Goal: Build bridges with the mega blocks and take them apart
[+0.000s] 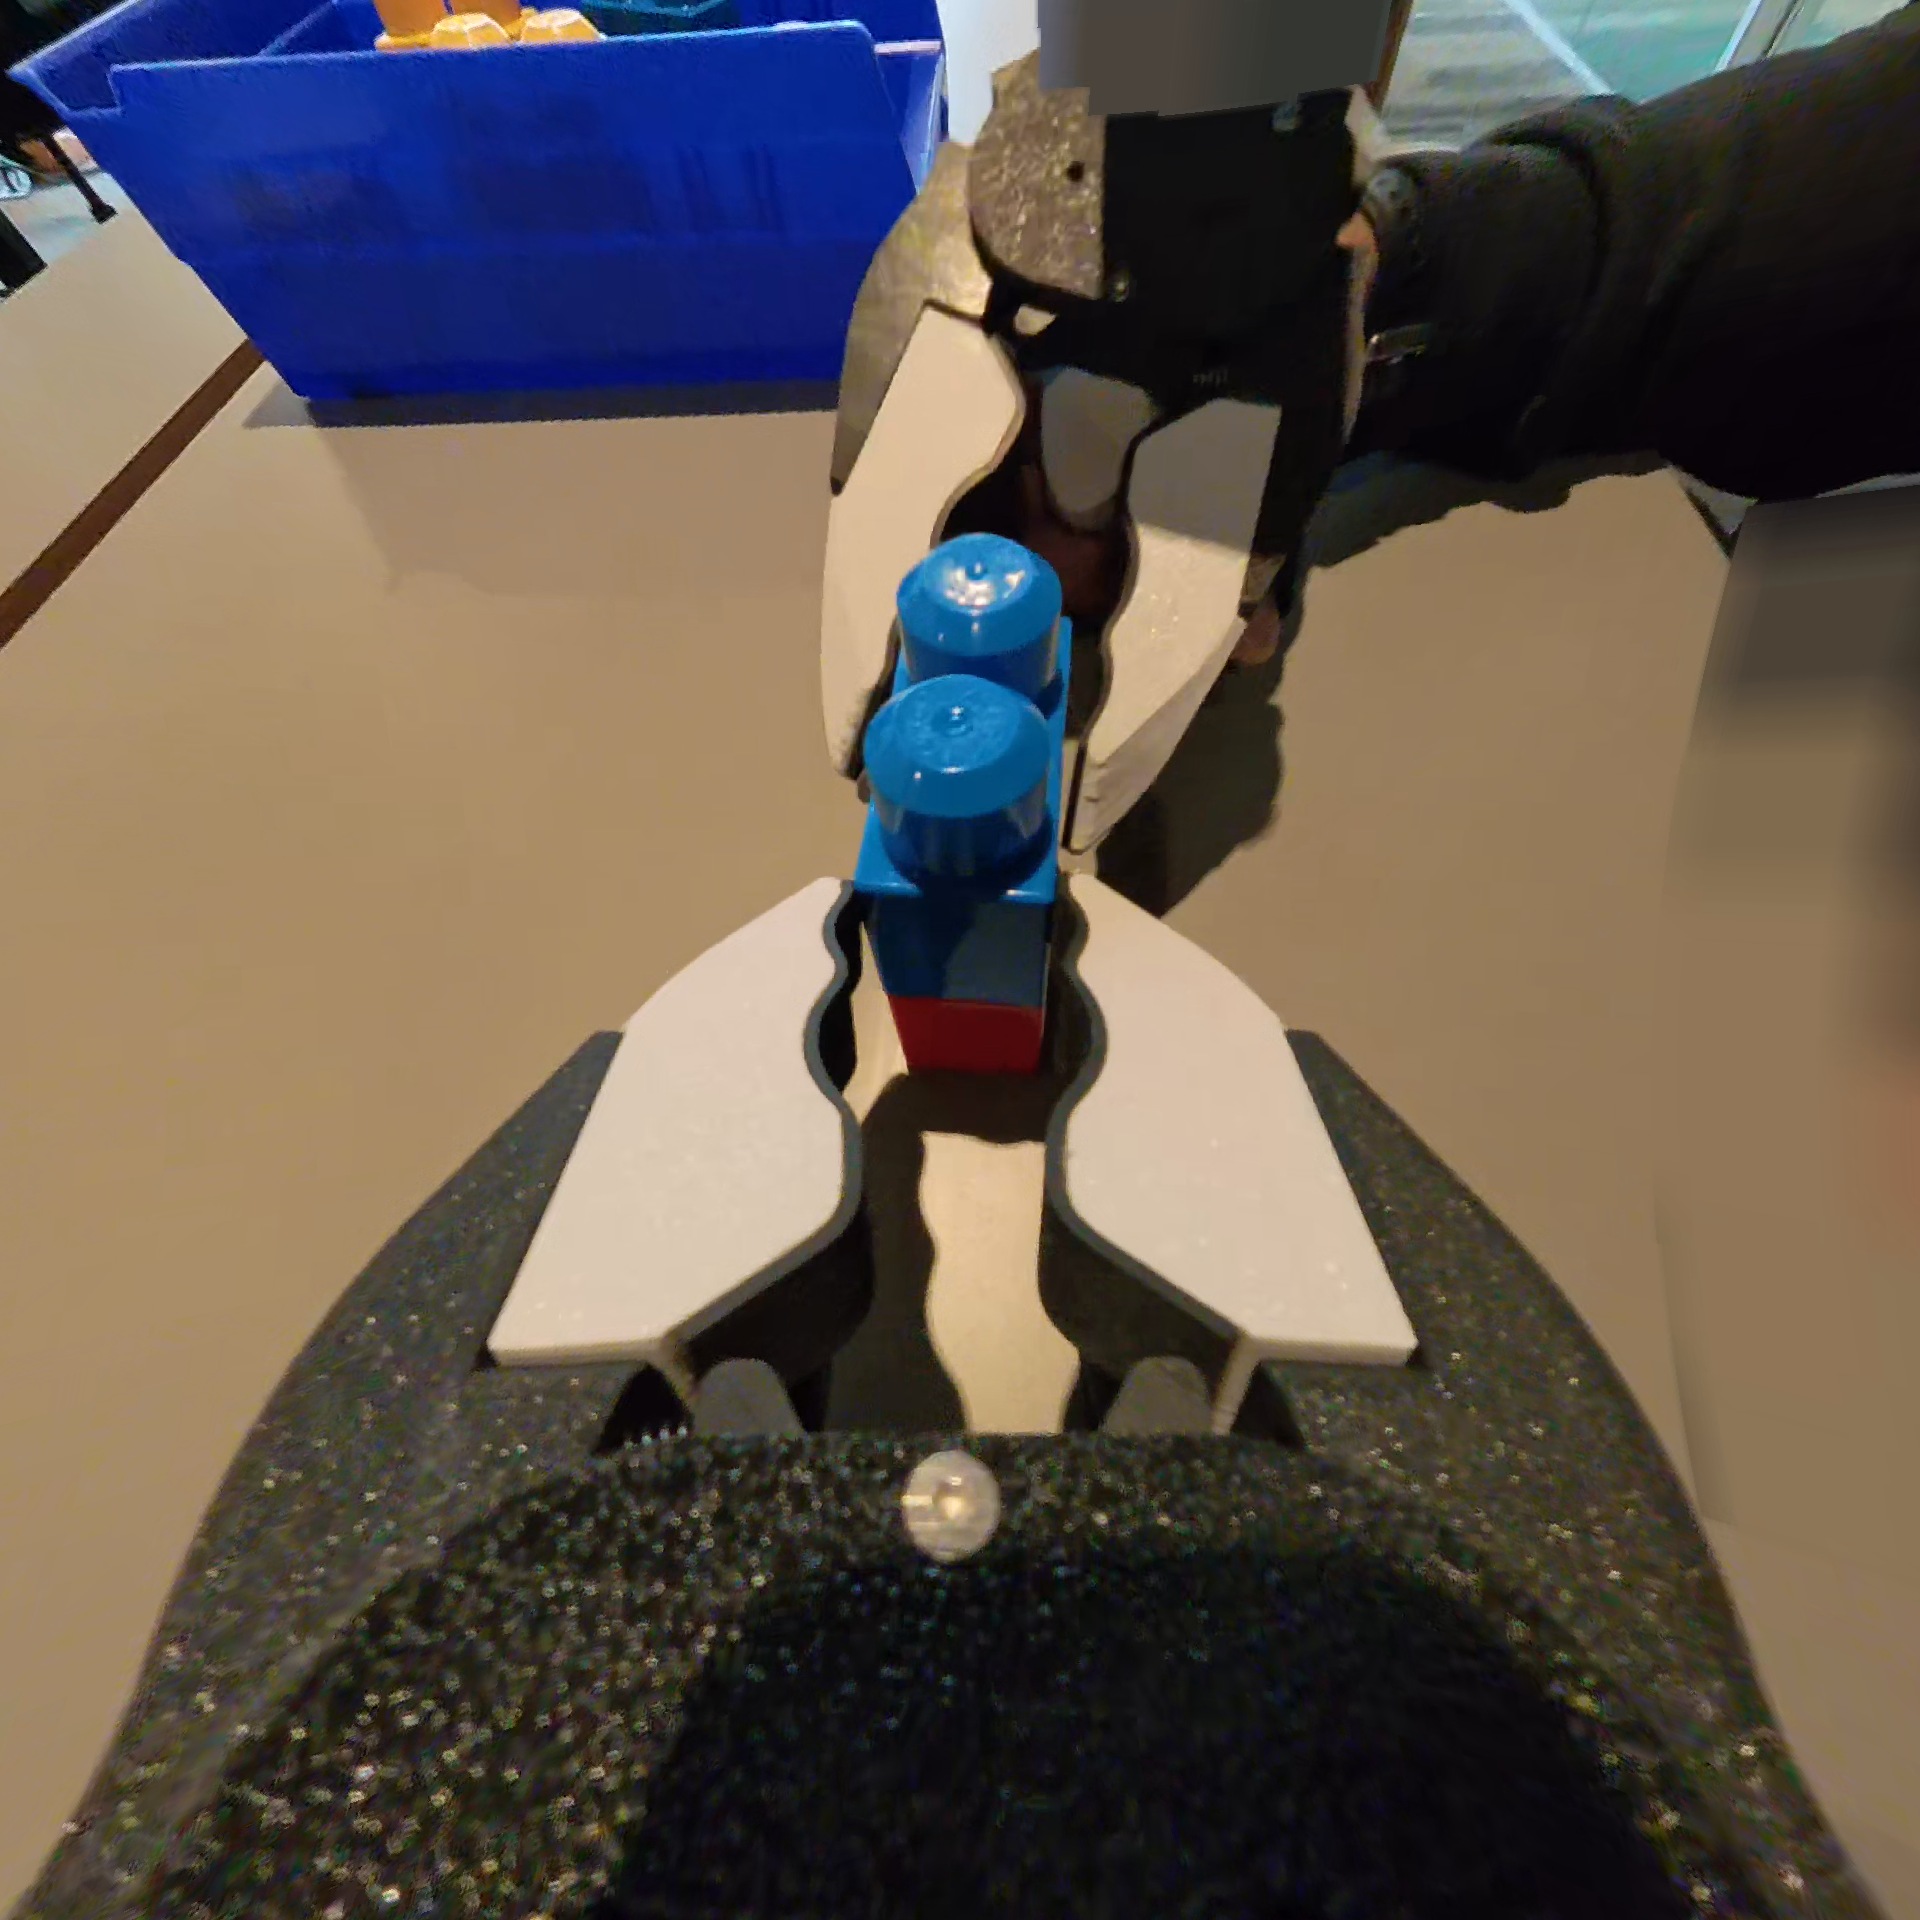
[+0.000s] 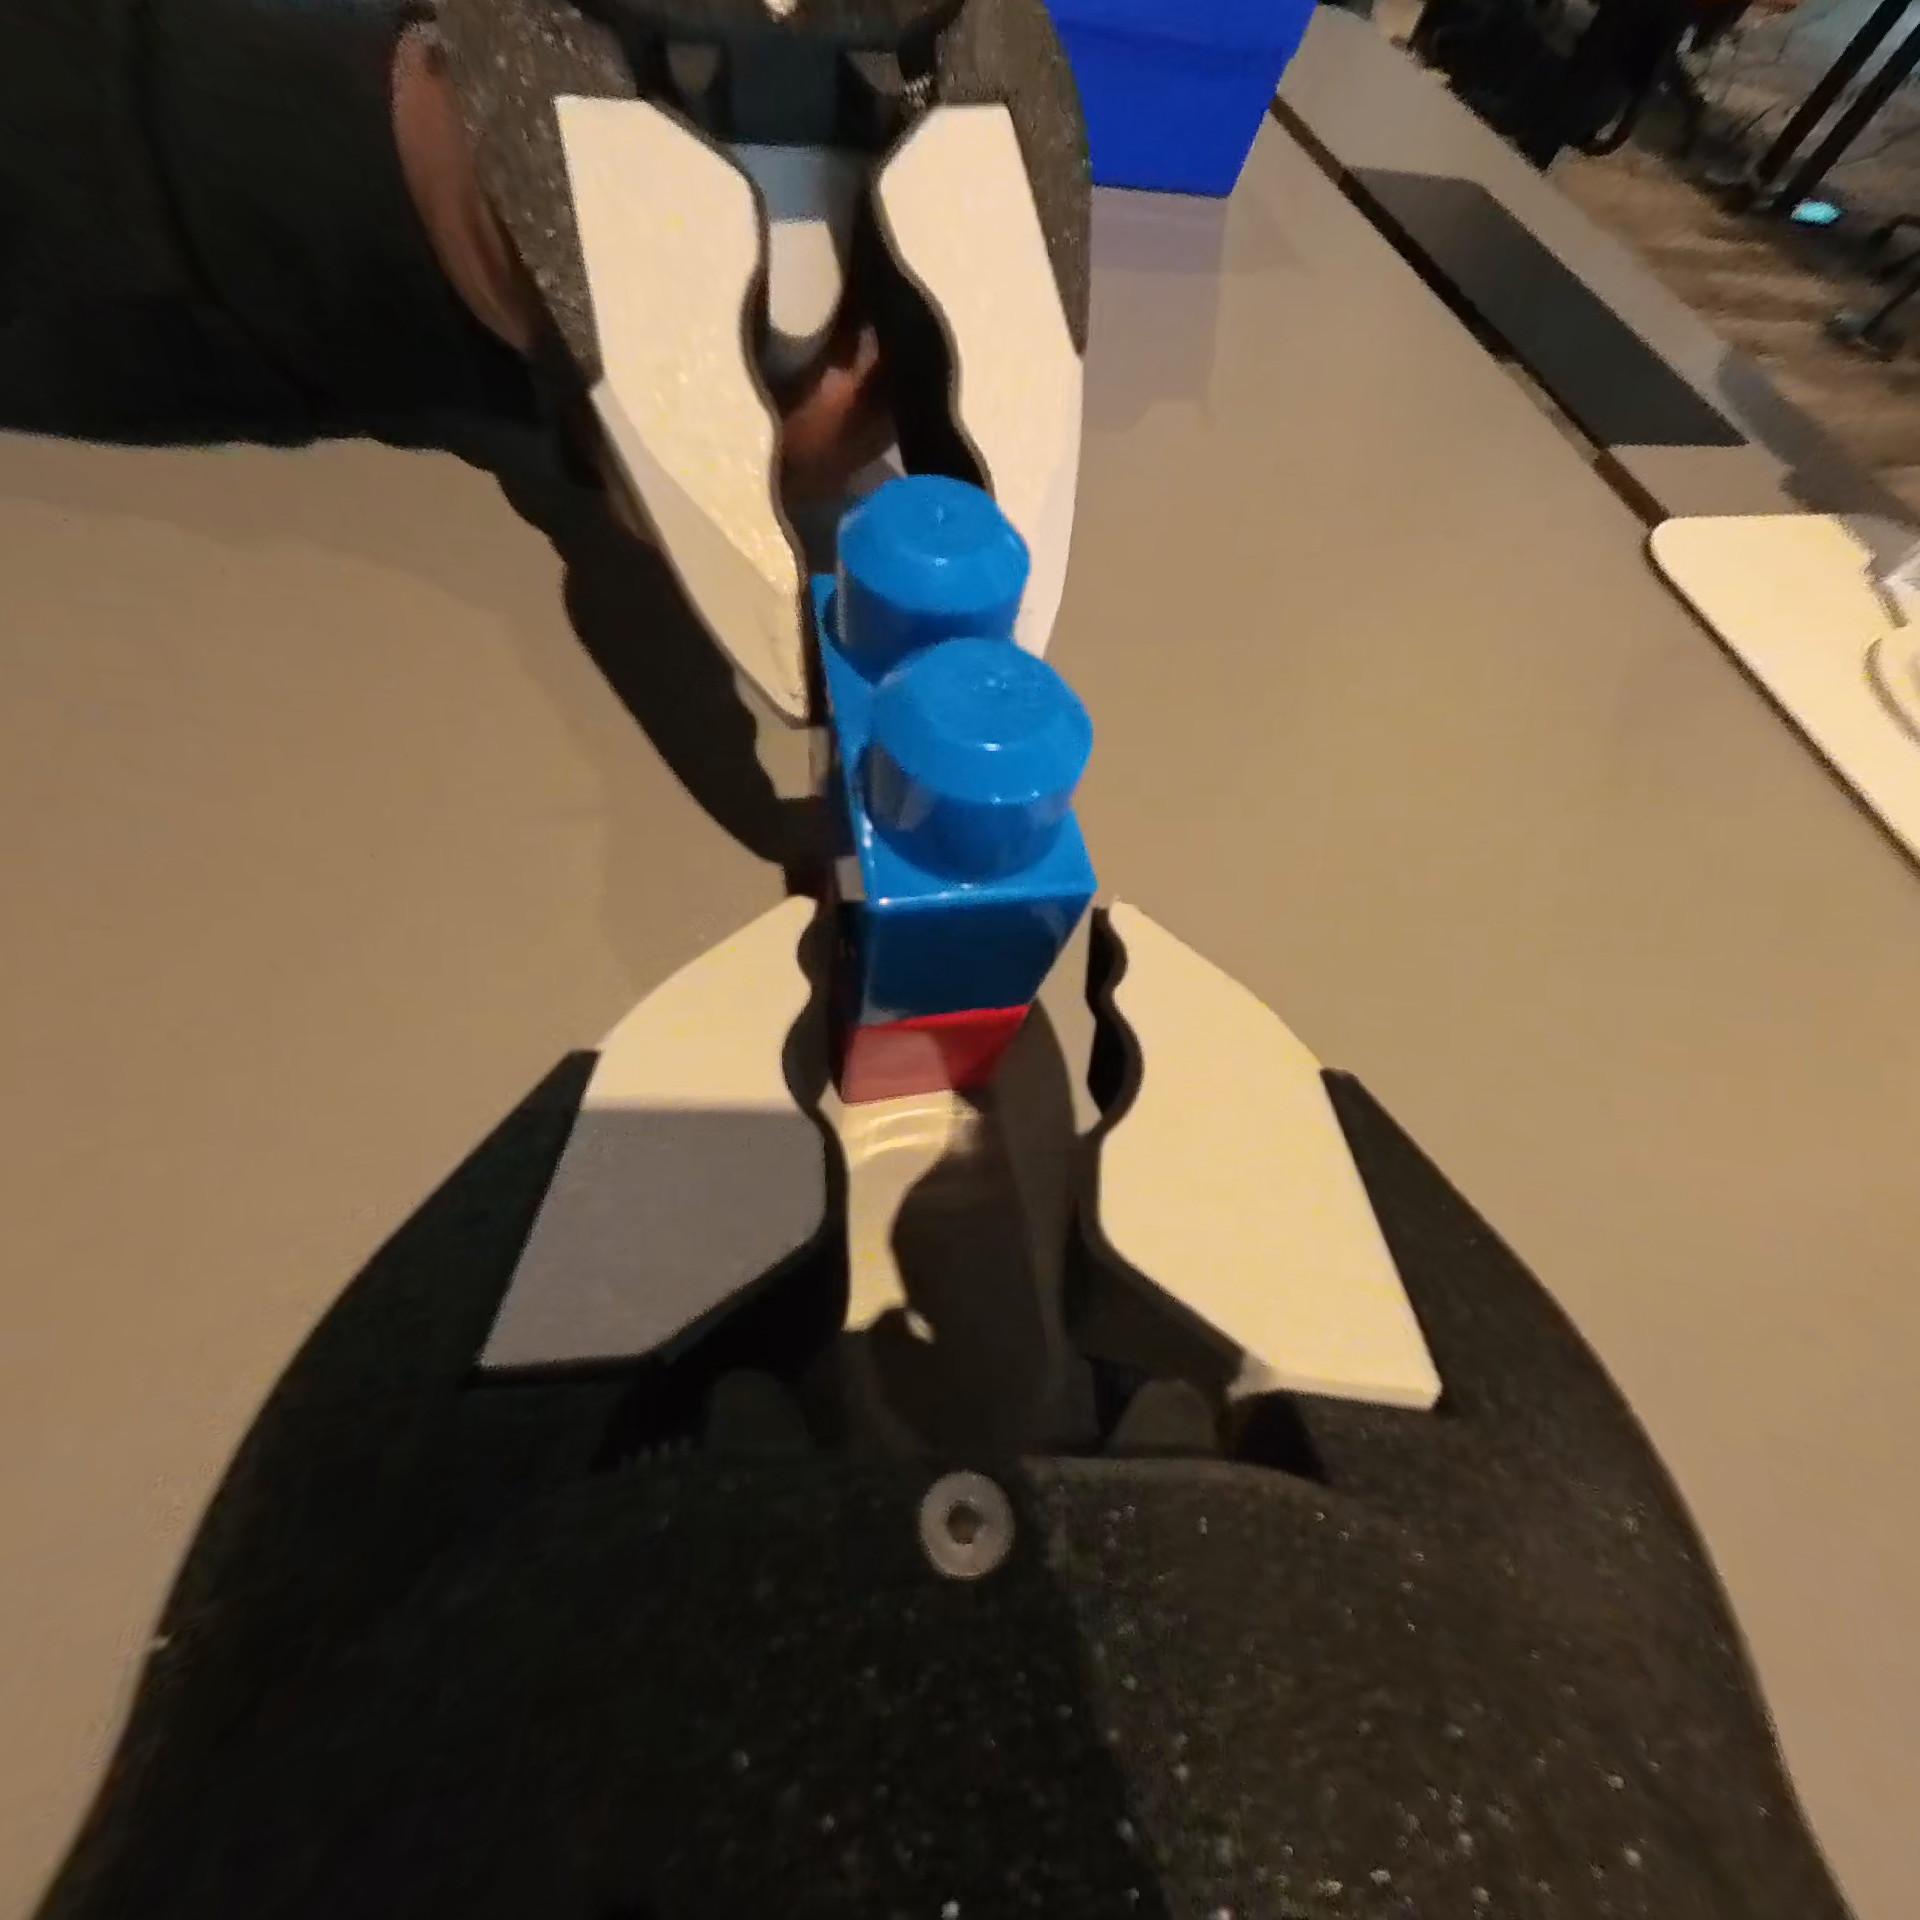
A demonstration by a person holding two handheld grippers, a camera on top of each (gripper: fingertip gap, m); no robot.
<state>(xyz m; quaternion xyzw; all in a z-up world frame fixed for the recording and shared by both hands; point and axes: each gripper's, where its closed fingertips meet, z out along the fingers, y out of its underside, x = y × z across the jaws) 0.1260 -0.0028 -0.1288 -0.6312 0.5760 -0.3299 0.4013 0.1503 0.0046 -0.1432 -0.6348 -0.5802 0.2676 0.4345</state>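
Observation:
A blue two-stud block [image 1: 956, 935] sits on red blocks on the tan table. One red block [image 1: 971, 1034] shows under its near end in the left wrist view. In the right wrist view a red block [image 2: 925, 1055] shows under the near end of the blue block [image 2: 966, 945]. My left gripper [image 1: 956, 904] is shut on one end of the blue block. My right gripper [image 2: 951, 914] is shut on the opposite end. The two grippers face each other. The right gripper [image 1: 966, 790] shows beyond the block in the left wrist view, and the left gripper [image 2: 914, 675] beyond it in the right wrist view.
A blue bin [image 1: 499, 208] holding yellow blocks [image 1: 488, 26] stands at the far left of the table; it also shows in the right wrist view [image 2: 1174, 94]. A white tray [image 2: 1787, 623] and a black mat [image 2: 1538, 312] lie to the right. A dark sleeve [image 1: 1662, 260] holds the right gripper.

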